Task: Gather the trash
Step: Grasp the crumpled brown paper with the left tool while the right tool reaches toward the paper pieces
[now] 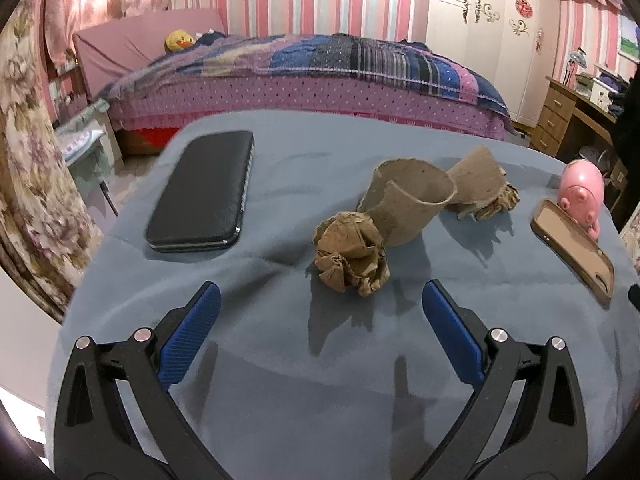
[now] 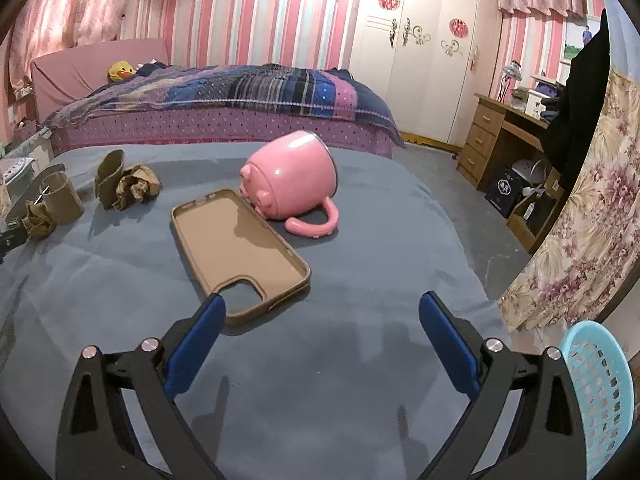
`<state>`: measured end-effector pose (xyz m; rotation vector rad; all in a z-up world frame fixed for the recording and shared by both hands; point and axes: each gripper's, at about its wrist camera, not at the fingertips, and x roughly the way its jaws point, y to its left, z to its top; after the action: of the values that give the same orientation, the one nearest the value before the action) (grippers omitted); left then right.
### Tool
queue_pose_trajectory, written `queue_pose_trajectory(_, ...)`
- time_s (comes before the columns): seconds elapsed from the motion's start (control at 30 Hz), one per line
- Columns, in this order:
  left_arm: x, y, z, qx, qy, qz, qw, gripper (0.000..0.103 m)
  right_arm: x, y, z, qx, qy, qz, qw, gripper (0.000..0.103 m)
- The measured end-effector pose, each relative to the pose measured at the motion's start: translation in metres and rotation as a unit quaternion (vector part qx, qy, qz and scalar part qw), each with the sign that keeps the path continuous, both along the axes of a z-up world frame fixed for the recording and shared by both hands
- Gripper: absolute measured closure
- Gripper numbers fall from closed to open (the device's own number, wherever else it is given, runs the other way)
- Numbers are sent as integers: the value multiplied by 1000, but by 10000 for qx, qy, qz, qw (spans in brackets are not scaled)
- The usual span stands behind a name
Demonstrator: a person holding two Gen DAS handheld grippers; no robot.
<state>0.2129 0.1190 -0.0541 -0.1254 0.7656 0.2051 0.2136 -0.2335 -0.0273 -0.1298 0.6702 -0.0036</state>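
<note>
A crumpled brown paper ball (image 1: 352, 258) lies on the blue-grey tablecloth (image 1: 280, 360), touching a torn cardboard tube (image 1: 408, 204) behind it. Farther back right sit a second cardboard piece (image 1: 476, 178) and another paper wad (image 1: 500, 202). My left gripper (image 1: 320, 300) is open, just short of the near paper ball, nothing between its blue pads. In the right wrist view the same trash appears far left: tube (image 2: 60, 196), ball (image 2: 38, 220), cardboard piece (image 2: 110, 178), wad (image 2: 138, 186). My right gripper (image 2: 320, 312) is open over bare cloth, its left fingertip near a phone case.
A black wallet-like case (image 1: 204, 192) lies at the left. A tan phone case (image 2: 240, 248) and a tipped pink pig mug (image 2: 292, 180) sit on the right. A light blue perforated basket (image 2: 600, 392) stands beyond the table's right edge. A bed (image 1: 300, 76) stands behind.
</note>
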Motion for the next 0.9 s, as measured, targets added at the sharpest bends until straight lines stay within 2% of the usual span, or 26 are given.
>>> queue_pose_trajectory(0.1,12,6,-6,-337,79,56,9994,8,1,0,-2,29,43,13,10000,8)
queue_pose_trajectory(0.2,18,7,-5,-468,-32,32,9989,22,3,1,-4,49,68,49,10000,8)
queue_pose_trajectory(0.3,24,2,-9,-496,78,-162,9986,50,5,5,-5,130,101,109,9998,8)
queue_pose_trajectory(0.33,25,2,-9,-502,95,-203,9985,65,5,8,-5,195,120,157,9996,8)
queue_pose_trajectory(0.4,22,1,-6,-429,65,-249,9987,65,6,13,-3,277,128,252,9992,8)
queue_pose_trajectory(0.63,-5,18,26,238,-206,-66,9995,65,21,61,0,407,155,810,9958,8)
queue_pose_trajectory(0.8,-12,47,31,234,-267,279,9990,65,49,110,2,187,106,1304,9912,8)
queue_pose_trajectory(0.9,-11,61,28,77,-239,405,9989,65,70,135,-3,-28,179,1461,9891,8)
